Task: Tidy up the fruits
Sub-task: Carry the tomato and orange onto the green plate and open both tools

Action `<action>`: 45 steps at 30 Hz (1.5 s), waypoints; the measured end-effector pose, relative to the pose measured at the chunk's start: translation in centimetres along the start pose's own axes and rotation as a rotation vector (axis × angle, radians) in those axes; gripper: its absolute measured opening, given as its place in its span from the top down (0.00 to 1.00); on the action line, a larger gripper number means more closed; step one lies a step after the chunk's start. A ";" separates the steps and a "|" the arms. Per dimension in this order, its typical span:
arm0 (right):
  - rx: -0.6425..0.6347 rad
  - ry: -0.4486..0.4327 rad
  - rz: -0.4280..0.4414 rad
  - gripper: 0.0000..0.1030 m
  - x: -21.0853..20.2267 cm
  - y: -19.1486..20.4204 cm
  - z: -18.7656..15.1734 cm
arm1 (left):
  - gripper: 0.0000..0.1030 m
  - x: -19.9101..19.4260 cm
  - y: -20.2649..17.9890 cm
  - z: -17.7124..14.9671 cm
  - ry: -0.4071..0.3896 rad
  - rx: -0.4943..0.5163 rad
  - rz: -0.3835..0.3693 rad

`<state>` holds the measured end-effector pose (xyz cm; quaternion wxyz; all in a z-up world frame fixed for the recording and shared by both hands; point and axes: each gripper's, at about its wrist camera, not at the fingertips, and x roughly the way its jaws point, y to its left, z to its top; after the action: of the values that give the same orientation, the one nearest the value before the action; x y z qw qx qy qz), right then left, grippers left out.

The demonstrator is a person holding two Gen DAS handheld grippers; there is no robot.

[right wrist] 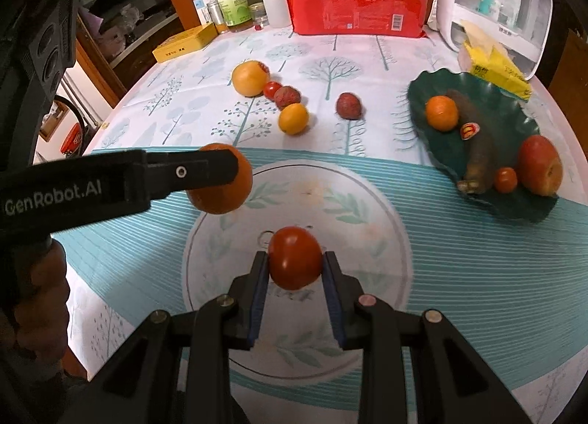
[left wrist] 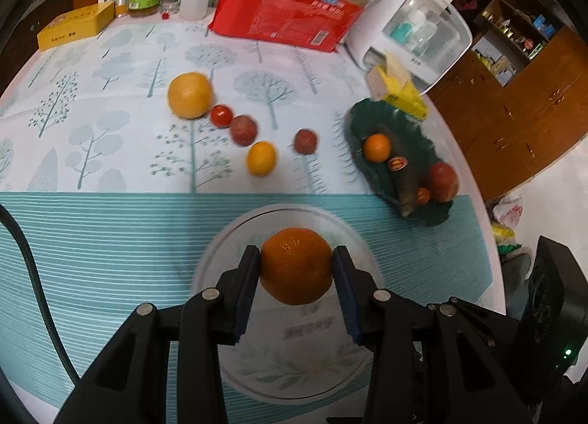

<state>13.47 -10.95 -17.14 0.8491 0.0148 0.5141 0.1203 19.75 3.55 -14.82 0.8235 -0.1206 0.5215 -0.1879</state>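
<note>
Partway, by my read: left tongs point(left wrist: 297, 266) clamp an orange point(left wrist: 296, 265), right tongs point(right wrist: 295, 266) a tomato point(right wrist: 295, 257), both over the bare white plate point(right wrist: 386, 203); five fruits point(right wrist: 293, 118) wait beyond on the bench point(right wrist: 183, 100).

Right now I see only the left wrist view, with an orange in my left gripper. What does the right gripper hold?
Observer: The right gripper is shut on a red tomato, above the white plate.
Operator: And the left one, seen from that side?
Observer: The left gripper holds its orange over the plate's left rim. I cannot tell its height.
Operator: Do I miss anything on the loose fruits?
Observer: The big yellow fruit has a red sticker on its far side.
</note>
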 end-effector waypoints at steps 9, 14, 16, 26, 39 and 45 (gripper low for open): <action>-0.043 -0.041 0.003 0.71 -3.1 -5.3 0.6 | 0.62 0.2 -5.3 0.7 -0.066 -0.007 0.004; -0.086 -0.064 0.013 0.71 -4.4 -8.4 1.2 | 0.62 0.8 -8.3 1.3 -0.105 0.006 0.026; -0.089 -0.066 0.032 0.71 -4.7 -9.7 1.7 | 0.62 1.2 -9.4 1.6 -0.118 0.001 0.025; -0.100 -0.094 0.064 0.71 -4.6 -15.8 4.4 | 0.62 4.1 -13.5 3.6 -0.159 -0.013 0.053; -0.153 -0.193 0.069 0.71 -4.6 -21.5 8.9 | 0.62 8.1 -16.2 6.3 -0.140 -0.019 0.114; -0.091 -0.167 0.086 0.71 -3.0 -23.4 9.6 | 0.62 10.3 -16.2 6.8 -0.089 -0.037 0.116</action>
<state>24.97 -33.38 -13.48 0.8828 0.0081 0.4345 0.1783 26.86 -15.49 -13.93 0.8531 -0.1137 0.4938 -0.1245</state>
